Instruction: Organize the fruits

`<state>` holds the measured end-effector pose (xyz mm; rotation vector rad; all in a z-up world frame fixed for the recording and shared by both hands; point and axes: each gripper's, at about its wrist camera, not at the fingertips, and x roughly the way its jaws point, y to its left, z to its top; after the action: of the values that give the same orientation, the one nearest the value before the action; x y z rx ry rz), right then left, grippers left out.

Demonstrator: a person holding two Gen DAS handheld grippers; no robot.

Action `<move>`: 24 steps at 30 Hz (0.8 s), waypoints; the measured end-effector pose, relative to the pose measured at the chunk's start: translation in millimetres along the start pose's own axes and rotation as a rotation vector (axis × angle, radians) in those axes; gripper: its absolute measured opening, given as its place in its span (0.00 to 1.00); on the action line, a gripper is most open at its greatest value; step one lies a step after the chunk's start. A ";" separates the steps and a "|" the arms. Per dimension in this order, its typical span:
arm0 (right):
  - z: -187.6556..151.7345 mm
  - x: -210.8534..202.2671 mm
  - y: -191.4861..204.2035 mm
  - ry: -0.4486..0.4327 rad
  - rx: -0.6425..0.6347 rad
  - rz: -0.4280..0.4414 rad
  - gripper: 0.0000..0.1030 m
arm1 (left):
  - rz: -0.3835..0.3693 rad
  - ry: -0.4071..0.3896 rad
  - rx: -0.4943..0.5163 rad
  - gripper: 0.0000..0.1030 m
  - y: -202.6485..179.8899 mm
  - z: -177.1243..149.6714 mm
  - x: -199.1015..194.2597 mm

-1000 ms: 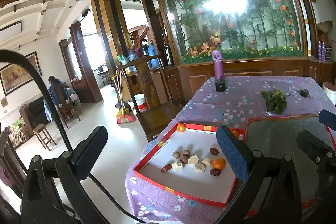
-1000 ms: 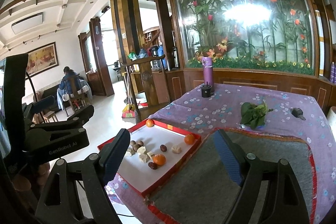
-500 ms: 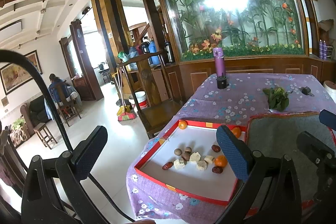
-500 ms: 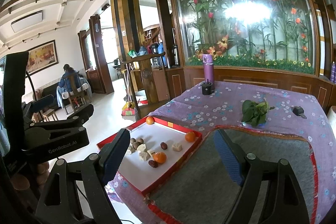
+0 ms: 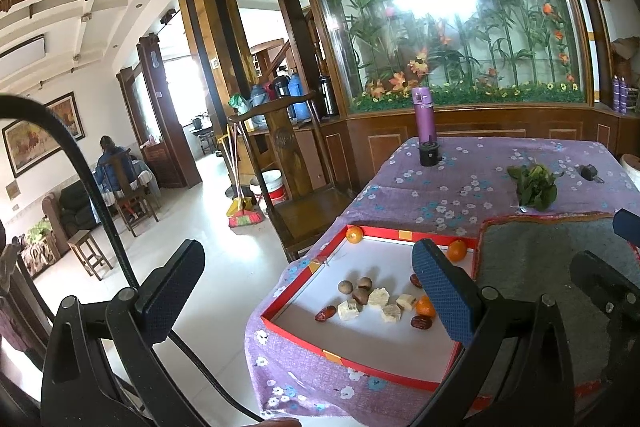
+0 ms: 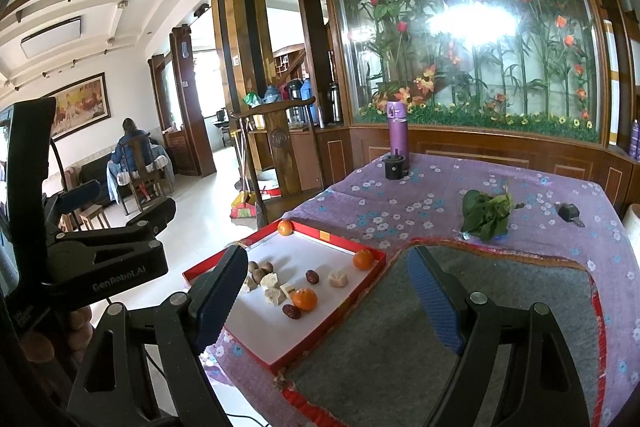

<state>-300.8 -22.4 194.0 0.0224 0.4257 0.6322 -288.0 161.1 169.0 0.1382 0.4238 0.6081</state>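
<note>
A red-rimmed white tray point(image 5: 362, 373) point(image 6: 328, 331) lies at the table's near left corner. In it are three small oranges: one at the far corner point(image 5: 354, 235) point(image 6: 285, 227), one by the far right rim point(image 5: 457, 250) point(image 6: 363, 259), one among the loose pieces point(image 5: 423, 307) point(image 6: 305, 299). Red dates point(image 5: 325, 314) point(image 6: 292, 311), brown nuts point(image 5: 345, 287) point(image 6: 260, 269) and pale chunks point(image 5: 379, 297) point(image 6: 272, 295) lie around it. My left gripper point(image 5: 308, 291) is open and empty, held above the tray's near left. My right gripper point(image 6: 326, 291) is open and empty, above the tray's near right edge.
A grey mat point(image 6: 500, 327) point(image 5: 540, 259) with a red border lies right of the tray on the purple flowered cloth point(image 6: 400, 203). Further back are leafy greens point(image 6: 486, 213), a purple flask point(image 6: 397, 129), a black cup point(image 6: 394, 166) and a small dark object point(image 6: 568, 213). A wooden chair point(image 5: 304, 203) stands left of the table.
Both grippers have drifted slightly, so the tray sits a little lower and more central in both views. Both stay open. Nothing in the tray has moved.
</note>
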 end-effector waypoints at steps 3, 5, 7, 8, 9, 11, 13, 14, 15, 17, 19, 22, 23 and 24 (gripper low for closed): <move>-1.2 2.6 0.0 0.002 -0.003 0.000 0.81 | 0.001 0.001 0.001 1.00 0.7 -0.4 0.5; -1.1 3.2 -0.3 0.002 0.000 0.000 0.81 | 0.001 0.001 0.001 1.00 1.3 -0.2 0.7; -1.4 3.5 -0.6 -0.001 0.005 -0.002 0.81 | 0.000 0.000 0.000 1.00 1.7 0.2 0.9; -1.4 4.3 -0.6 -0.003 0.009 -0.003 0.81 | 0.002 0.000 -0.003 1.00 2.6 -0.6 1.4; -1.5 5.0 -0.9 -0.004 0.013 -0.004 0.81 | 0.003 0.001 -0.005 1.00 3.1 -1.3 1.9; -0.3 5.2 -3.1 -0.006 0.019 -0.006 0.81 | 0.004 0.002 -0.007 1.00 3.7 -2.4 2.2; -1.1 5.8 -3.4 -0.006 0.023 -0.007 0.81 | 0.004 0.002 -0.006 1.00 4.0 -2.0 2.3; -0.9 5.4 -3.3 -0.006 0.022 -0.006 0.81 | 0.004 0.001 -0.006 1.00 4.3 -2.0 2.4; -1.1 5.6 -3.4 -0.005 0.020 -0.005 0.81 | 0.004 0.001 -0.006 1.00 4.6 -1.8 2.6; -0.8 5.6 -2.6 -0.004 0.017 -0.004 0.81 | 0.003 0.001 -0.006 1.00 5.2 -1.9 2.9; -1.4 5.9 -1.8 -0.002 0.013 -0.002 0.81 | 0.003 0.002 -0.006 1.00 5.5 -1.7 3.1; -2.4 5.8 -0.1 0.000 0.005 0.001 0.81 | 0.002 0.001 -0.006 1.00 6.1 -1.5 3.4; -1.3 5.9 0.9 0.000 0.004 0.002 0.81 | 0.001 0.000 -0.006 1.00 6.6 -1.5 3.6; -1.6 5.8 0.8 0.000 0.003 0.003 0.81 | 0.002 -0.001 -0.008 1.00 7.3 -2.2 3.6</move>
<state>-297.7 -18.5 190.4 0.0255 0.4263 0.6342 -290.2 169.2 167.6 0.1313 0.4199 0.6117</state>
